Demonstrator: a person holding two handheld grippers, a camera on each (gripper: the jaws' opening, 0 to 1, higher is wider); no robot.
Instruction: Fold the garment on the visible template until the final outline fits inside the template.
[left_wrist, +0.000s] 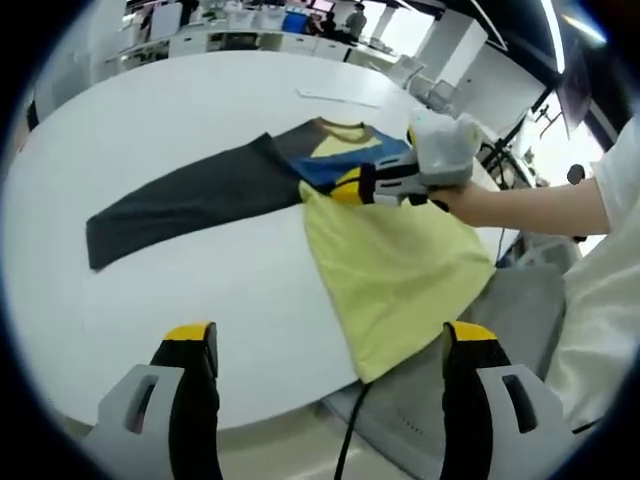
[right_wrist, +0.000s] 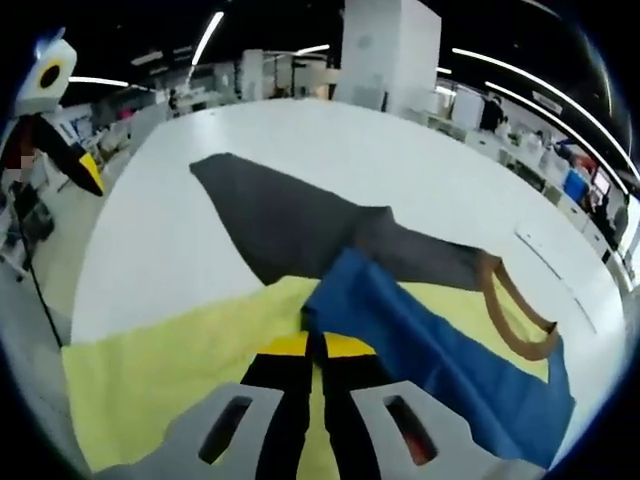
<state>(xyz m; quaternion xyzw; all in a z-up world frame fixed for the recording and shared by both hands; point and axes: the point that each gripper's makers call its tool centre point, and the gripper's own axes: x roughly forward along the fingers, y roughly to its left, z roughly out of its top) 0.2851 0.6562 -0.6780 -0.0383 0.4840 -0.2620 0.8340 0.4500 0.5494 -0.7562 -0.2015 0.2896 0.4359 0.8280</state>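
The garment (left_wrist: 390, 270), a long-sleeved shirt w/ yellow body, blue chest panel and dark grey sleeve (left_wrist: 190, 195), lies flat on the white round table (left_wrist: 150, 110). Its hem end hangs over the near-right table edge in the left gripper view. The grey sleeve is stretched out to the left, away from the body, which looks like the fabric is spread flat so a sleeve or side can be turned in over the torso. No template outline is readable under the cloth.

The right gripper (left_wrist: 352, 186), seen from the left gripper view, sits on the shirt where the blue panel meets the yellow, near the sleeve root. In the right gripper view its jaws (right_wrist: 318, 350) are pressed together w/ yellow fabric at the tips, so it appears clenched on the garment (right_wrist: 180, 350) at that seam; the blue panel (right_wrist: 430, 340) and the brown collar (right_wrist: 515, 310) lie just right of and beyond it. Likely reason: pinching there gives a fold line for the upper part.

The left gripper (left_wrist: 330, 345) hangs near the table's near edge w/ jaws wide apart, holding nothing. The shirt's hem lies between and just beyond its tips, apart from them, approx. ready for a grab at the lower corner.
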